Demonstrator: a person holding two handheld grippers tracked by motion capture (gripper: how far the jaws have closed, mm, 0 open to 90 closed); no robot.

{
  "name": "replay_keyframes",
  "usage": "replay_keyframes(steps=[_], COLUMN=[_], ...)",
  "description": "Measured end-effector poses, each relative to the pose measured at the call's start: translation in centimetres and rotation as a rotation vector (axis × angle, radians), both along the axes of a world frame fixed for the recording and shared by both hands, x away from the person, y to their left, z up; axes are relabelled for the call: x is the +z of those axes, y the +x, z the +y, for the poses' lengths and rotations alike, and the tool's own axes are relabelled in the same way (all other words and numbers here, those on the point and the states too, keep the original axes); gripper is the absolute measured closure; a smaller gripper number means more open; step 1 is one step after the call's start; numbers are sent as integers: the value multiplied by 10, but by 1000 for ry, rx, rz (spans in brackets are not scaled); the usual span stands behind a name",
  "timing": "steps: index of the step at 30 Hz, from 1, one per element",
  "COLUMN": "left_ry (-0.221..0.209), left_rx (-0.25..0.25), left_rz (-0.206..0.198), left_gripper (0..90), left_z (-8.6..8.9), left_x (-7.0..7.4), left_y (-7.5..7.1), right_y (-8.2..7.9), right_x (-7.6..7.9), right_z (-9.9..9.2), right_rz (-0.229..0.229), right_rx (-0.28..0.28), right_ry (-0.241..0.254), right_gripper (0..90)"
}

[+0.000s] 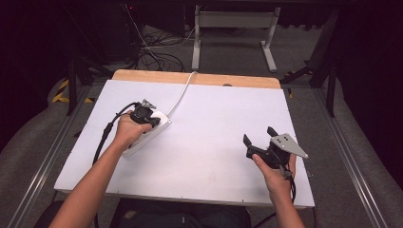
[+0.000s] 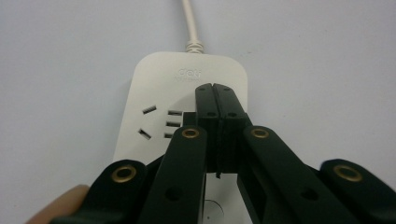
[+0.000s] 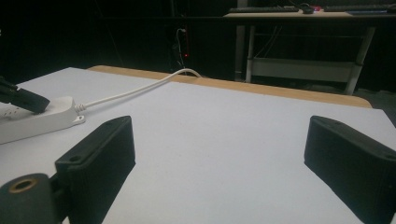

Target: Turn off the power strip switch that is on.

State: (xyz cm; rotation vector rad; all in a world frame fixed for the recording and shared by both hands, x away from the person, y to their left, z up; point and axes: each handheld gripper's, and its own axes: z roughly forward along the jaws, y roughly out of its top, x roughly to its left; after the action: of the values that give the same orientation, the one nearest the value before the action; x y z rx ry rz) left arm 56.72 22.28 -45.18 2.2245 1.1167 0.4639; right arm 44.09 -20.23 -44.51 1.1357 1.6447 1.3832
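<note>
- The white power strip lies on the left part of the white surface, with its cord running away to the far edge.
- The left gripper is right over the power strip. Its jaws are pressed together with nothing between them, and their tips are on or just above the top of the strip, beside the plug holes.
- It looks like the tips are meant to push something on the strip, maybe a button. If they push off to the side, they could slip on the smooth plastic and miss.
- A hard push near one end could tip the strip or make it slide, because nothing else holds it down.
- The cord could tug the strip crooked if the strip gets moved.
- The right gripper is well apart from the strip, over the bare right side of the surface. Its jaws are wide apart and hold nothing.
- The near end of the strip is hidden under the left gripper and hand, so I cannot tell if there is a switch there.
- I cannot tell if the jaw tips really touch the strip.
- The far end of the cord drops off the edge, so where it goes is hidden.
</note>
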Motion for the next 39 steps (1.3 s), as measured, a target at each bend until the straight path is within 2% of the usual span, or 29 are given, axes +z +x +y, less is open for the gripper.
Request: replay_keyframes(steps=[3,7,11,12,13,16,21,22,25,27,30,34,36,39], left_ry=[6,-14,-19,-34,-37,-43,-33,-43,-120,-153,-207,-339,-396,-454], left_rx=[-7,1,3,6,8,13,17,20,38,46,66,70,69,98], left_rz=[11,23,23,9,21,14,2,2,-9,-34,-104,-233,-285,-358], left_gripper=[900,900,900,900,900,900,900,899,899,899,900,900,900,900], left_z=[1,2,3,4,4,4,4,4,9,14,26,45,55,74], left_x=[1,1,2,3,4,3,3,3,2,4,13,34,42,51], left_y=[1,1,1,1,1,0,-1,-1,-5,-9,-17,-35,-44,-62], right_y=[0,0,0,0,0,0,0,0,0,0,0,-1,-1,-1], right_x=[0,0,0,0,0,-1,0,0,0,0,0,0,0,0], right_z=[0,1,1,1,1,1,1,1,1,0,0,0,0,0], right_rz=[2,5,3,4,4,6,5,4,2,4,3,6,6,5], right_rx=[-1,0,-1,0,1,2,5,5,3,2,2,1,1,0], right_ry=[2,0,3,3,4,4,5,5,4,8,6,7,7,6], right_gripper=[91,91,92,92,91,91,92,92,92,92,92,92,92,92])
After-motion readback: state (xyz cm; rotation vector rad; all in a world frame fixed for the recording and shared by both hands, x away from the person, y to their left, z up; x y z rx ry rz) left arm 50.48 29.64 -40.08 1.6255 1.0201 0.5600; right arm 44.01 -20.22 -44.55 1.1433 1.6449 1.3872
